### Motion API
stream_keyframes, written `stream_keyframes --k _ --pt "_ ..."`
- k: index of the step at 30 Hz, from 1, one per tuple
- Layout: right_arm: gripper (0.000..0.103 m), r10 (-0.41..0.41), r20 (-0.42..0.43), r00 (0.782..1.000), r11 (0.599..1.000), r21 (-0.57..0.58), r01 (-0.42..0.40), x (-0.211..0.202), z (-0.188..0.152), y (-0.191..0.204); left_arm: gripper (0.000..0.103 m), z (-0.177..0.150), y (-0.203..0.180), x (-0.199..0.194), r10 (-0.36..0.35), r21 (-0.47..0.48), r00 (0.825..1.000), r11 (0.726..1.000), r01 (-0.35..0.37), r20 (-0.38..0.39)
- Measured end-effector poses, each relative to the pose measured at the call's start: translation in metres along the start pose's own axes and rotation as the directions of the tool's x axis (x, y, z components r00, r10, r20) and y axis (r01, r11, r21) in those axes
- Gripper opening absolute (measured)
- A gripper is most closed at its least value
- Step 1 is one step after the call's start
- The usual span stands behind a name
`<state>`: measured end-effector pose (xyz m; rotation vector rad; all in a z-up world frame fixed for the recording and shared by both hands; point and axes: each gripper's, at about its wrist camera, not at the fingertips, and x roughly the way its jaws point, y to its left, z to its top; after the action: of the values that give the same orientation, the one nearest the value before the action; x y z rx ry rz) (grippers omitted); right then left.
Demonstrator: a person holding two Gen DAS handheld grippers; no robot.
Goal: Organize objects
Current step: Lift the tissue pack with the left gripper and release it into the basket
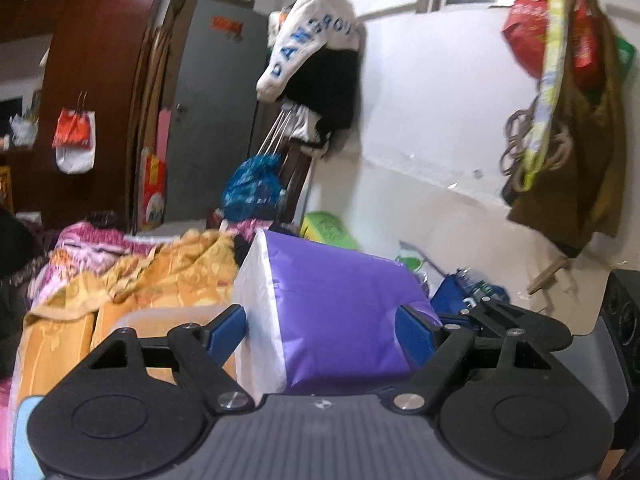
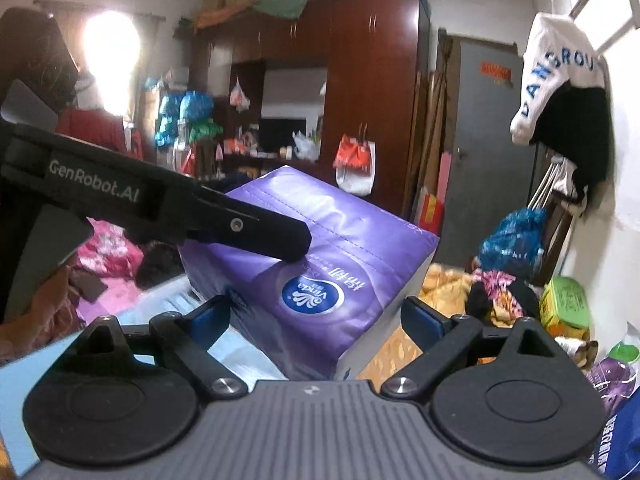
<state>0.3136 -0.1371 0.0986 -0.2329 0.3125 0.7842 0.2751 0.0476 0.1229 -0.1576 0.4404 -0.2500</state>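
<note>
Both grippers, left [image 1: 320,332] and right [image 2: 316,316], clamp a purple plastic-wrapped tissue pack [image 2: 320,264] at twelve o'clock; the slick wrapper could slip free.

We note the tissue pack [image 1: 332,312] sits between the fingers of the left gripper [image 1: 320,330], one pad on each side of it. In the right wrist view the same pack [image 2: 320,264] lies between the fingers of the right gripper [image 2: 316,316], and the left gripper [image 2: 224,220] reaches in from the left, its tip resting on the pack's top face. The crumpled bedding [image 1: 152,272] lies left of the pack and behind it. A door [image 2: 484,152] stands behind the pack, with the wardrobe [image 2: 372,92] to its left. A hanging garment [image 2: 560,80] is on the wall to the right of the door.
</note>
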Motion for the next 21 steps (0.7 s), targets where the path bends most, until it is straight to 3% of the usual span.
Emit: stream_keyframes --k 15,17,21 --pt "0.095 0.004 -0.093 0.996 0.999 -0.033 -0.007 0.024 -0.009 -0.002 0.084 -0.01 0.025 0.029 0.033 -0.056 0.998 0.998 -0.036 -0.062" --pt "0.1 -0.008 -0.093 0.996 1.0 -0.026 0.006 0.023 -0.009 -0.004 0.084 -0.012 0.028 0.032 0.035 -0.061 0.998 0.997 -0.039 -0.059" --pt "0.103 -0.093 -0.1 0.991 0.995 -0.05 0.088 0.015 -0.012 -0.004 0.086 -0.019 0.023 0.024 0.132 0.002 0.991 0.991 -0.132 -0.004"
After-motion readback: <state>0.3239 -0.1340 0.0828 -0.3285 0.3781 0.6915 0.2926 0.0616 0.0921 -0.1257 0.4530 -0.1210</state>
